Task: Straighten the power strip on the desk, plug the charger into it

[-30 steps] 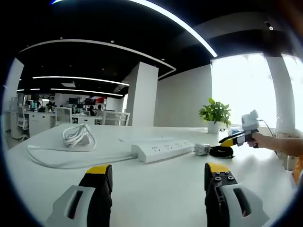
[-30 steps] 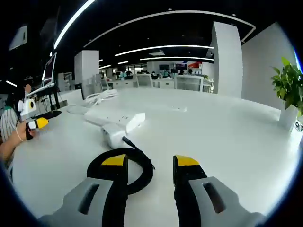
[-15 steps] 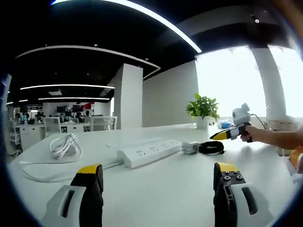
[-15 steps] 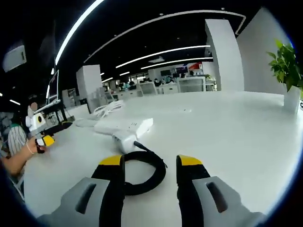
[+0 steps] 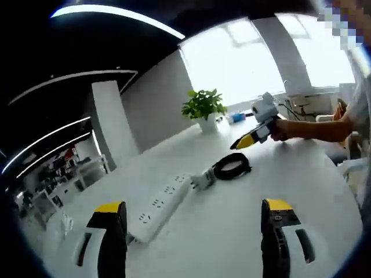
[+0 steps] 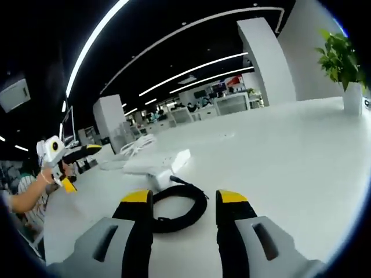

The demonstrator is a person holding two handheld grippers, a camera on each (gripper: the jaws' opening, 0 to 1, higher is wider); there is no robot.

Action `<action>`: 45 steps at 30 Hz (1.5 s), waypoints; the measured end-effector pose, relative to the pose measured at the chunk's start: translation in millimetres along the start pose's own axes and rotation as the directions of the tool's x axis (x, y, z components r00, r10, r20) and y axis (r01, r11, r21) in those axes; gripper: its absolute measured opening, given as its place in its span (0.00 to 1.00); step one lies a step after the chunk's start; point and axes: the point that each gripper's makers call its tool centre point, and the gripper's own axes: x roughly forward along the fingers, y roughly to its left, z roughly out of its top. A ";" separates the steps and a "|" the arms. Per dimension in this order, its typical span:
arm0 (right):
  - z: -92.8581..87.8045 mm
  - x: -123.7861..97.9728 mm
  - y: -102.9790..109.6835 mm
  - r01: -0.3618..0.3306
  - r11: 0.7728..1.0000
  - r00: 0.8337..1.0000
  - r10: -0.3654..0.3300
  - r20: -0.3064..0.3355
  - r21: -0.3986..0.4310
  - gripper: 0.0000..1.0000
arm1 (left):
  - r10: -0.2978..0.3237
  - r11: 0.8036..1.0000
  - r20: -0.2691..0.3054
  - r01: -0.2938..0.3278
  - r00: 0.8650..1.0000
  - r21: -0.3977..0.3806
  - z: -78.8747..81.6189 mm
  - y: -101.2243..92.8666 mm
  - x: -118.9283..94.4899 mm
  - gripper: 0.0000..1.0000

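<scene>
your left gripper (image 5: pixel 194 211) has its fingers wide apart, holding nothing. ahead between them the power strip (image 5: pixel 159 206) lies slanted on the desk (image 5: pixel 232 231), far end toward the charger (image 5: pixel 202 179). your right gripper (image 6: pixel 184 200) is open too, with the black cable coil (image 6: pixel 177 207) between its fingertips.

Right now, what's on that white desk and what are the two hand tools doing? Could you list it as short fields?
surface: white desk
power strip: white, lying flat, nothing plugged in that I can see
charger: white block at the strip's end
cable: black coil, just ahead of the right gripper
plant: potted, far edge
left gripper: open, empty
right gripper: open, empty
</scene>
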 end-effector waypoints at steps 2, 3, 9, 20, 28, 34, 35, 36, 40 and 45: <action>5.4 -3.5 0.3 -0.008 1.000 1.000 0.007 0.022 0.019 0.42 | -0.042 0.999 -0.021 0.042 0.999 0.000 19.8 11.1 9.4 0.94; 8.8 -5.1 0.9 -0.011 1.000 0.999 0.010 0.039 0.020 0.42 | -0.077 0.997 -0.049 0.078 0.996 0.017 24.5 13.3 14.0 0.92; 17.6 -11.6 0.7 -0.019 0.999 0.997 0.017 0.070 0.029 0.42 | -0.123 0.983 -0.171 0.144 0.978 0.117 38.5 23.3 49.2 0.97; 14.5 -16.1 20.4 -0.057 0.995 0.997 0.062 0.052 -0.083 0.42 | -0.208 0.940 -0.290 0.273 0.934 0.203 31.5 12.2 110.2 0.97; 9.0 -17.7 35.2 -0.085 0.990 0.994 0.091 0.054 -0.110 0.42 | -0.221 0.929 -0.289 0.292 0.931 0.229 32.7 12.5 126.8 0.97; 6.8 -18.1 41.3 -0.102 0.988 0.993 0.109 0.052 -0.116 0.42 | -0.234 0.916 -0.308 0.315 0.922 0.249 29.8 7.5 132.8 0.96; 6.1 -18.0 42.6 -0.107 0.988 0.992 0.113 0.050 -0.115 0.42 | -0.234 0.914 -0.310 0.318 0.921 0.252 29.9 6.5 133.8 0.96; 5.2 -18.1 43.1 -0.108 0.987 0.992 0.115 0.048 -0.117 0.42 | -0.235 0.913 -0.311 0.319 0.921 0.254 30.0 6.0 134.5 0.96; 0.2 -19.2 47.7 -0.117 0.985 0.992 0.122 0.033 -0.129 0.41 | -0.249 0.905 -0.317 0.337 0.915 0.261 29.4 -0.7 140.5 0.94; 0.0 -22.3 49.7 -0.120 0.983 0.991 0.126 0.038 -0.138 0.41 | -0.257 0.888 -0.342 0.361 0.904 0.286 24.6 -8.9 153.0 0.93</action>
